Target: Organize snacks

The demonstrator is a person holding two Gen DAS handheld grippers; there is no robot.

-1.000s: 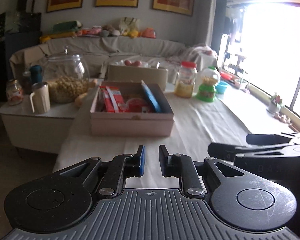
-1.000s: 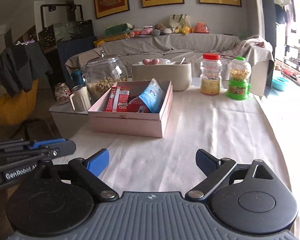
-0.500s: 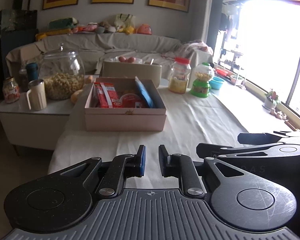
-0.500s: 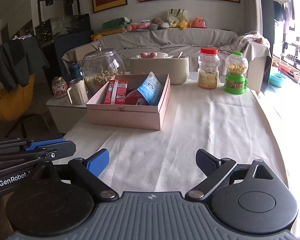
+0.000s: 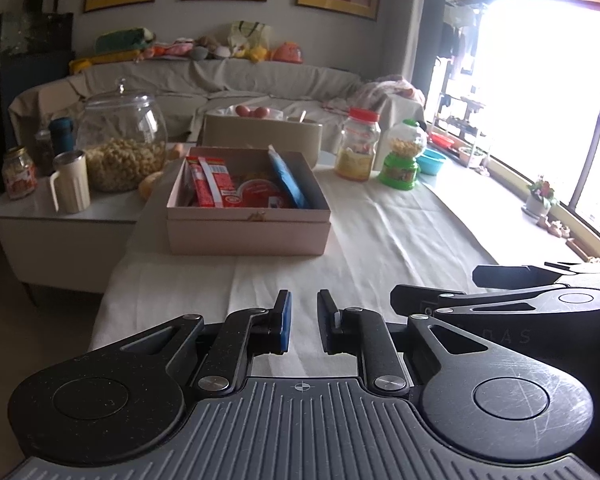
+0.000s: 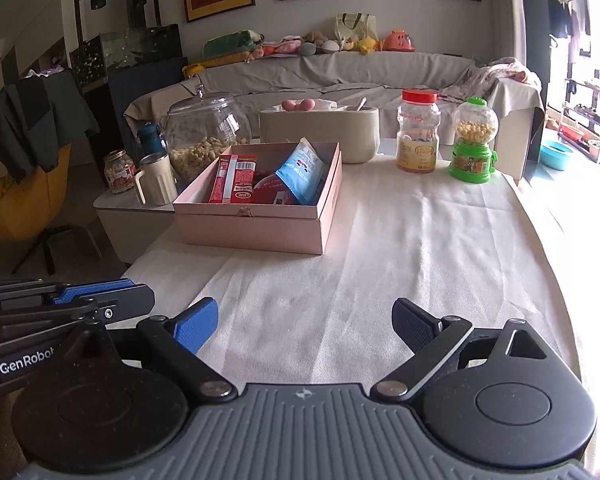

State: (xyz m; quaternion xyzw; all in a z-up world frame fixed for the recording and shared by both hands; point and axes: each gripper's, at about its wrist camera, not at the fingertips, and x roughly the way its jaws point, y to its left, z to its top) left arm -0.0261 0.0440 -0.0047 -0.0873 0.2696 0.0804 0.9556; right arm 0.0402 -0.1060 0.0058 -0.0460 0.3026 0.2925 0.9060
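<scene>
A pink box (image 5: 247, 232) (image 6: 256, 228) stands on the white tablecloth and holds red snack packs (image 5: 212, 182) (image 6: 234, 184) and a blue snack bag (image 5: 288, 180) (image 6: 302, 170). My left gripper (image 5: 302, 312) is nearly shut and empty, low over the near table edge, well short of the box. My right gripper (image 6: 305, 320) is open and empty, also near the front edge. Each gripper shows at the side of the other's view.
A big glass jar of snacks (image 6: 206, 136), a cream mug (image 6: 154, 180) and a small jar (image 6: 118, 170) stand on a side table at left. A beige container (image 6: 320, 132), a red-lidded jar (image 6: 418, 136) and a green candy dispenser (image 6: 472, 146) stand behind the box.
Both grippers have drawn back from the box, which looks farther away. Jaw openings are unchanged.
</scene>
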